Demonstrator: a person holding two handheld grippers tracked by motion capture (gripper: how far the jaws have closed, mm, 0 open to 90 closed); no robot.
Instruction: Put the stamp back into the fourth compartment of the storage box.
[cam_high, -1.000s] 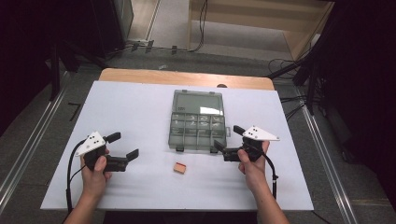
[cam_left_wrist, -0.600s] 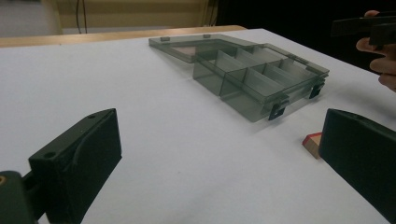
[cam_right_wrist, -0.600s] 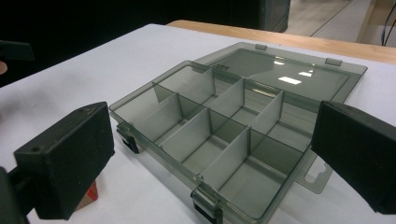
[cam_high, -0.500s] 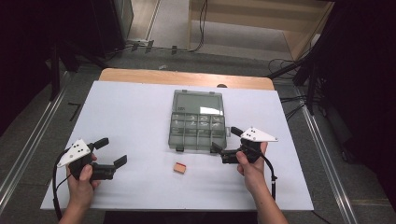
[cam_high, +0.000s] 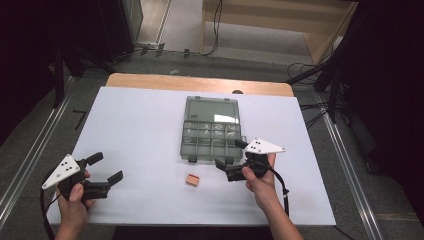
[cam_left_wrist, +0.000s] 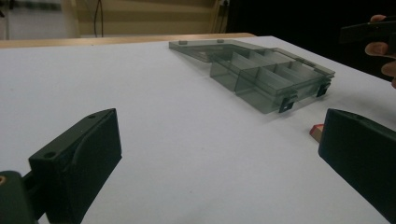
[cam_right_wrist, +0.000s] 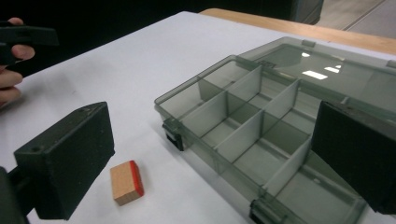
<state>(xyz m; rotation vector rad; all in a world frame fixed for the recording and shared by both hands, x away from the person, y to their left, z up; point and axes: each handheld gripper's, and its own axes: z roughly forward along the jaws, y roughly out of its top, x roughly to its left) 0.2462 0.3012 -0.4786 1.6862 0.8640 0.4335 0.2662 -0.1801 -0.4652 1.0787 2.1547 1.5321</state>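
A smoky clear compartment box (cam_high: 210, 131) lies open at the middle of the white table, lid folded back; its compartments (cam_right_wrist: 254, 130) look empty. A small wooden block with a red edge (cam_high: 192, 179) rests just in front of the box (cam_left_wrist: 266, 77) and appears in the right gripper view (cam_right_wrist: 126, 182). My right gripper (cam_high: 228, 159) is open, held low at the box's front right corner, jaws toward the block. My left gripper (cam_high: 106, 167) is open near the table's front left, well apart from both. In its own view the block (cam_left_wrist: 316, 132) peeks from behind the right jaw.
The white table top (cam_high: 140, 125) has wide bare room on its left half. A wooden strip (cam_high: 197, 83) runs along the far edge. Metal rails (cam_high: 30, 160) and cables flank the table on the floor.
My left gripper has drawn back toward the front left corner of the table. The right gripper has shifted only slightly beside the box. Box and block have not moved.
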